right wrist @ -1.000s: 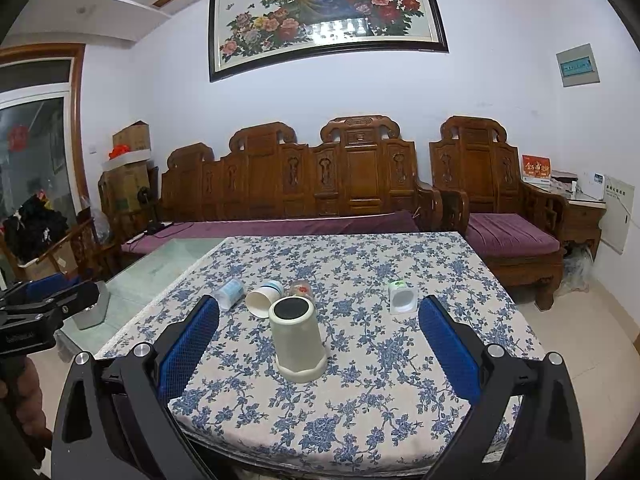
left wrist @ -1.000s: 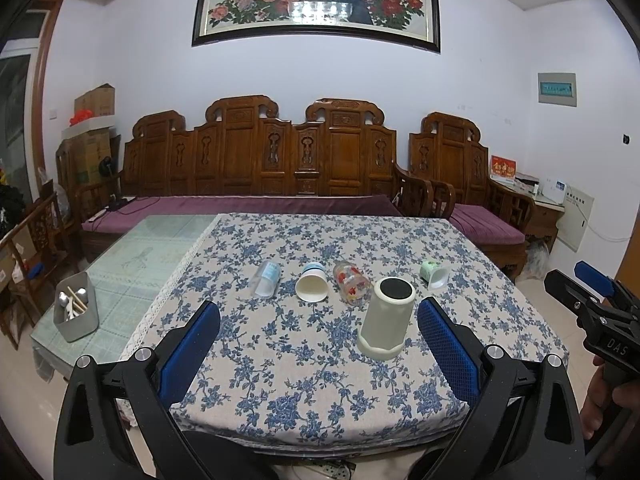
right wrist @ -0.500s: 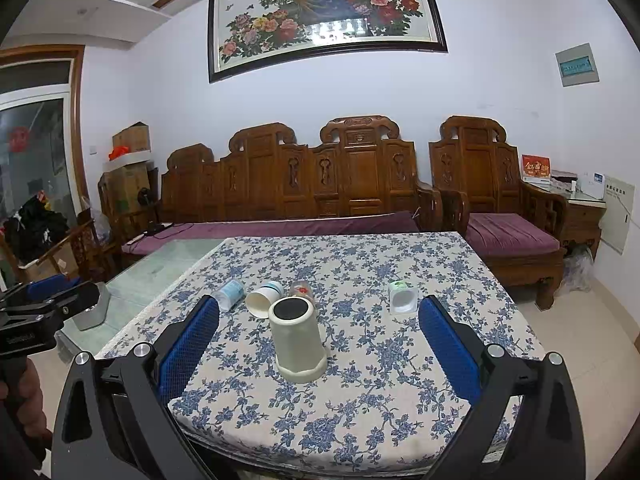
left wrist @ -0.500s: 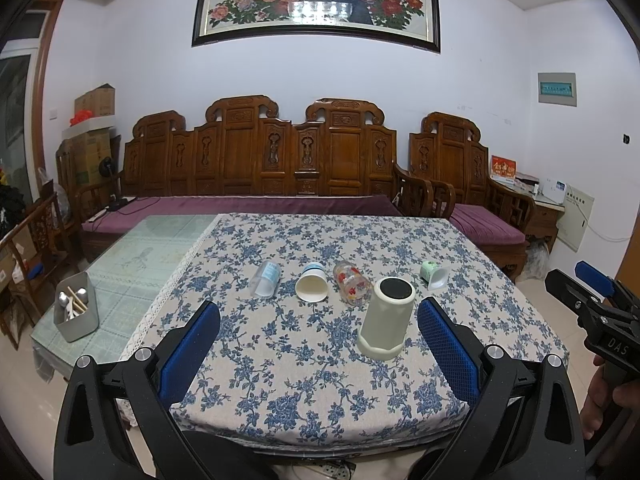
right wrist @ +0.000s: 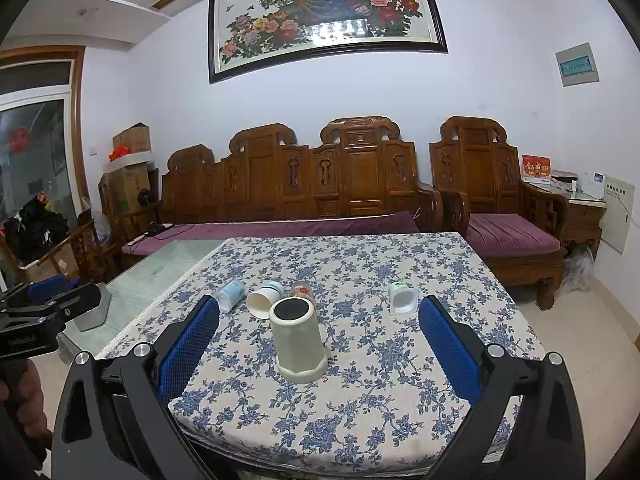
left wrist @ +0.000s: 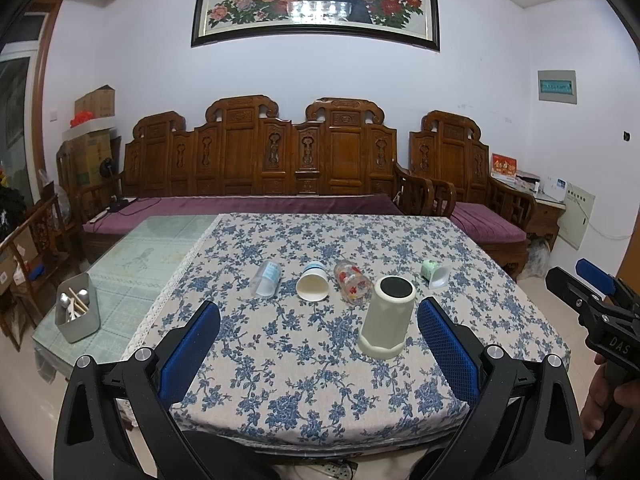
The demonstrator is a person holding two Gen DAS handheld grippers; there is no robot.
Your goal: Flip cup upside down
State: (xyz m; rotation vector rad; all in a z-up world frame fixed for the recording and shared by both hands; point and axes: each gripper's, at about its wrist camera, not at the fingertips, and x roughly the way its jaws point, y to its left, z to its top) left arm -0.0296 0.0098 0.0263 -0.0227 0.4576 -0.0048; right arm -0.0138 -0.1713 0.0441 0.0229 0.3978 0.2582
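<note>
A: How do the grippers stand?

B: The left gripper (left wrist: 318,344) is spread wide at the bottom of its own view, its blue pads (left wrist: 190,350) well apart and closed on nothing. The right gripper (right wrist: 318,346) is the same, wide apart with nothing between its pads (right wrist: 448,344) but open air above the counter (right wrist: 380,400). Neither touches anything.

A: And the cup?

B: The cream cup (left wrist: 386,322) stands right of centre in the left wrist view, on the floral cloth toward the near part of the counter (left wrist: 304,380). Its long axis runs vertical, the wide mouth is down against the cloth, and the dark round base faces up. In the right wrist view the same cup (right wrist: 297,338) sits just left of centre.

A: What lies behind it?

B: A row of smaller cups on their sides, higher in the frame: a clear cup with a blue band (left wrist: 266,278), a white paper cup (left wrist: 313,286) with its mouth toward the camera, a glass with red flowers (left wrist: 352,286) just beside the cream cup's top edge, and a small green cup (left wrist: 434,274) off to the right. A grey cutlery bin (left wrist: 78,312) stands at the left of the frame on the bare glass part of the counter.

A: Can either gripper see the other?

B: Yes. The right gripper shows at the right edge of the left wrist view, and the left one at the left edge of the right wrist view.
</note>
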